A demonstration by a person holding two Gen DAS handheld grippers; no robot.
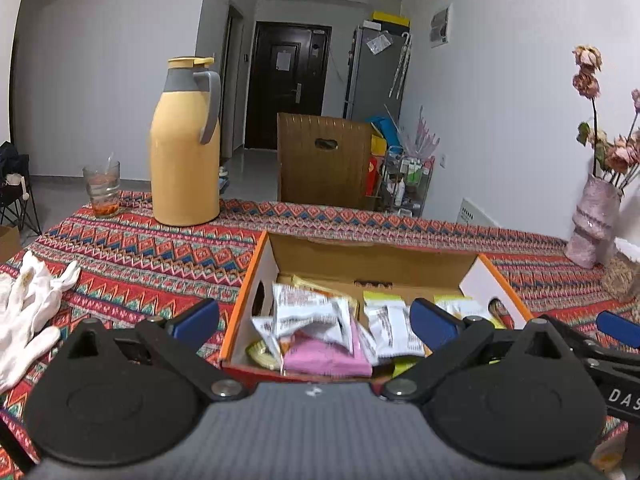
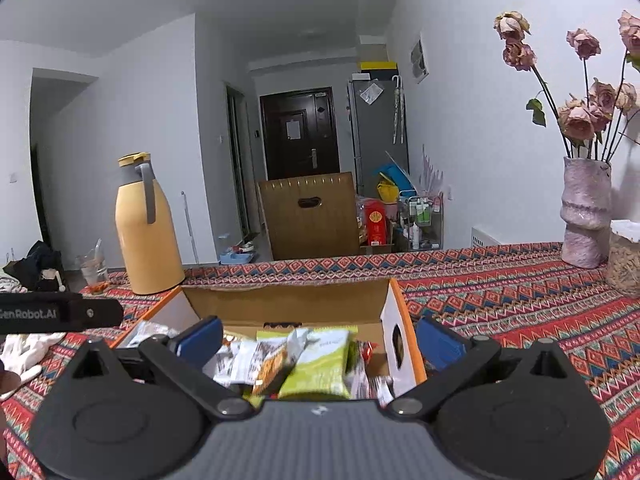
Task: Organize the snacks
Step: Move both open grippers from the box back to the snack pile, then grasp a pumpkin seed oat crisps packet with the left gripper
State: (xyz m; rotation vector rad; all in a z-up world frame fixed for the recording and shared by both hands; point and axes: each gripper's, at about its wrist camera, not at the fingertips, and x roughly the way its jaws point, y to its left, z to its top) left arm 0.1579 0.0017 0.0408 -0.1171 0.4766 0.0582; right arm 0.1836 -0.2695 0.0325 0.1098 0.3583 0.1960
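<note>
Hovering w/ both jaws wide & empty, left gripper (image 1: 314, 322) & right gripper (image 2: 318, 340) sit over snack packets (image 1: 316, 316) piled in box (image 1: 372, 260) on worktop; pick one top packet, nip its edge.

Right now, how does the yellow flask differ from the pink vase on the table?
The yellow flask is smooth, with a grey handle and a closed lid; the pink vase is rough, wavy and open on top. The flask stands at the table's far left, the vase at the far right, holding dried roses. Both stand upright on the patterned cloth.
</note>
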